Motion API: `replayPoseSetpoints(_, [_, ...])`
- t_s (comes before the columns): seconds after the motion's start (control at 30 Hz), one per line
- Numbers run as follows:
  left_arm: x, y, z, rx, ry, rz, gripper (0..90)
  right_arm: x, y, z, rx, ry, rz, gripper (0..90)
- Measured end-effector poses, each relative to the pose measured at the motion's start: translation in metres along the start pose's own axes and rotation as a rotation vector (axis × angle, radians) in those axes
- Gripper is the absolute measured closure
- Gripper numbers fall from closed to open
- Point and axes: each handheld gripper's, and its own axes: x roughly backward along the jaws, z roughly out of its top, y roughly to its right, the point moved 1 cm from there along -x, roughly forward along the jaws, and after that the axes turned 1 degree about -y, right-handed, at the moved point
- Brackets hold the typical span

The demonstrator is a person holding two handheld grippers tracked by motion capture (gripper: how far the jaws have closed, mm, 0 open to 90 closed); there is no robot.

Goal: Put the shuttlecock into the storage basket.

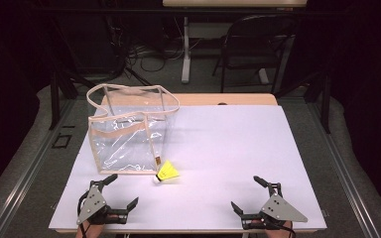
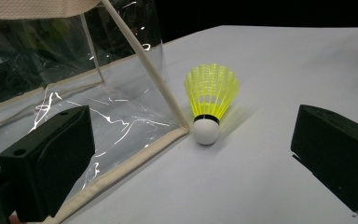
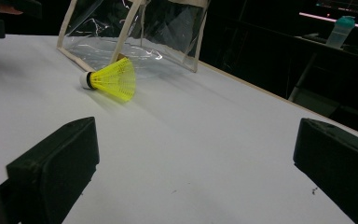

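Yellow plastic shuttlecock with white cork tip (image 1: 166, 172) lies on the white table (image 1: 228, 148), touching the near corner of the clear vinyl tote bag (image 1: 129, 129). Left gripper (image 1: 121, 191) and right gripper (image 1: 245, 194) both released, empty.

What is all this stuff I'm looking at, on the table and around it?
Shuttlecock: one, yellow skirt, white tip, lying on the table beside the bag's near corner.
Bag: one, clear plastic with beige trim, standing open, back left of the table.
Table: one, white top.
Chair: one, dark, behind the table.
Bottle: one, teal-capped, on a far desk.
Left gripper: one, black, open, near edge.
Right gripper: one, black, open, near edge.
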Motion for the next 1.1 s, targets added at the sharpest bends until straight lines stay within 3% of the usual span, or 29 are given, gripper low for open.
replayPoseSetpoints(0.3, [0.000,-0.001,0.000,0.000,-0.004,-0.001,0.0,-0.001,0.000,0.000,-0.003,-0.007,0.007,0.0])
replayPoseSetpoints(0.73, [-0.003,-0.002,0.002,0.009,-0.030,-0.041,0.1,-0.003,-0.002,0.001,0.003,-0.014,0.013,0.0])
replayPoseSetpoints(1.1, [-0.014,-0.007,0.004,0.043,-0.110,-0.054,0.1,-0.005,-0.002,0.000,-0.005,-0.021,0.023,0.0])
